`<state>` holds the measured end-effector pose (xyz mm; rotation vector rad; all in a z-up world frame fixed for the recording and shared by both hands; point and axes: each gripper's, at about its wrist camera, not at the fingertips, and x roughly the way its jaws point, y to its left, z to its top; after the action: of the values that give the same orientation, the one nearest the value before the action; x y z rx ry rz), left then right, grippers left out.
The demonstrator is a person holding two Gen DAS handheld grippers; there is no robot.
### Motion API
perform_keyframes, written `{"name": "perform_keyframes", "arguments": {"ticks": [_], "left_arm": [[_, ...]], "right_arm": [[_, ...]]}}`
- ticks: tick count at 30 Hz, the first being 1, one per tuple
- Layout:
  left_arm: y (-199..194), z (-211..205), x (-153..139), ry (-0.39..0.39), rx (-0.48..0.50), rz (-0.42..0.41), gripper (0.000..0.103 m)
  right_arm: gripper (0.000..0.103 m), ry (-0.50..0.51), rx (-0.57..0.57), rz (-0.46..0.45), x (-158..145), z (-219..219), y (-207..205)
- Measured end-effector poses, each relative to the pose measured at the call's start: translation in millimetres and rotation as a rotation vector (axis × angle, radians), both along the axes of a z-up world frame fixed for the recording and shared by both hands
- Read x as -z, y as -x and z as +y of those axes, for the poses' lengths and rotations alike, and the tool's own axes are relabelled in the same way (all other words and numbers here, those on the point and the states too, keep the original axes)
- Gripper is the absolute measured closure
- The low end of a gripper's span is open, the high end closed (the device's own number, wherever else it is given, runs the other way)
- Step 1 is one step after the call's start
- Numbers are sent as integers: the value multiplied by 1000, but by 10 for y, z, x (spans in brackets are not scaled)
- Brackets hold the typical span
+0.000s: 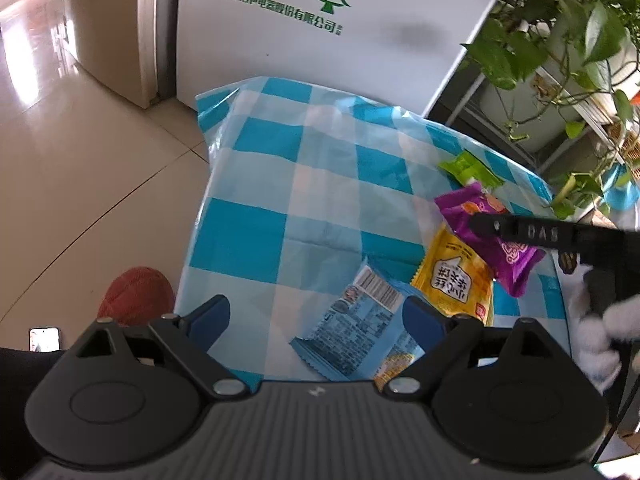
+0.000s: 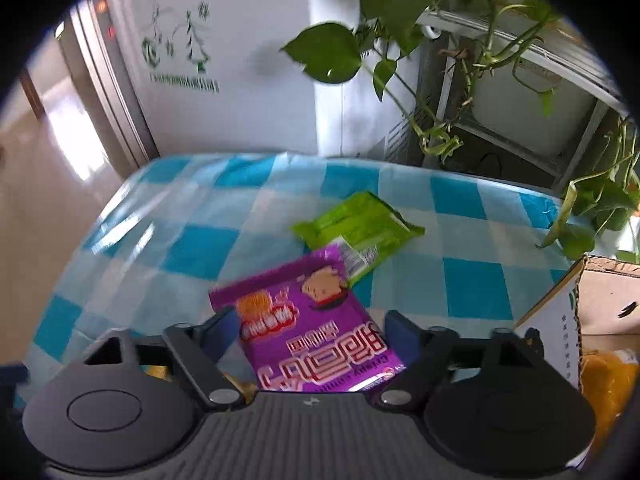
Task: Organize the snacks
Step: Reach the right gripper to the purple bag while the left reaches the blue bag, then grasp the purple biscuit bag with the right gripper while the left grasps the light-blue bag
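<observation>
Several snack packets lie on a blue-and-white checked tablecloth. My left gripper stands open just above a light blue packet, its right finger over the packet's edge. Beside that packet lies a yellow packet, partly under a purple packet. My right gripper is low over the purple packet, which lies flat between and under its two fingers, uncrumpled. One black finger of it crosses the purple packet in the left wrist view. A green packet lies just beyond.
An open cardboard box with something orange inside stands at the table's right edge. A potted vine on a metal rack hangs over the far right. A white cabinet stands behind. A basketball lies on the floor at left.
</observation>
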<state>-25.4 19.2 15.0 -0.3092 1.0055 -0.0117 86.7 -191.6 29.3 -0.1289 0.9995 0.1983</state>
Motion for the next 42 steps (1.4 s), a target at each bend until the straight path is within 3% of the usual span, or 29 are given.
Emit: {"name": "perform_keyframes", "arguments": {"ticks": [4, 6, 9, 16, 24, 29, 33, 42], "left_arm": [[-4, 5, 0, 6, -2, -3, 10], [-14, -55, -15, 5, 55, -18, 10], [-24, -158, -19, -16, 137, -40, 10], [-15, -346, 38, -63, 349, -80, 10], [12, -474, 109, -142, 523, -134, 10], [-1, -515, 194, -192, 581, -157, 8], [9, -551, 267, -242, 610, -182, 0], [2, -541, 278, -235, 612, -194, 0]], "right_arm": [[31, 25, -24, 7, -23, 40, 84], [38, 18, -14, 16, -46, 35, 124], [39, 12, 0, 32, -85, 22, 205], [40, -104, 207, 122, -178, -272, 394], [41, -86, 328, 151, -223, -336, 918], [37, -131, 360, 140, -259, -395, 1100], [23, -165, 367, 93, -371, -454, 1231], [18, -115, 281, 113, -246, -337, 1199]]}}
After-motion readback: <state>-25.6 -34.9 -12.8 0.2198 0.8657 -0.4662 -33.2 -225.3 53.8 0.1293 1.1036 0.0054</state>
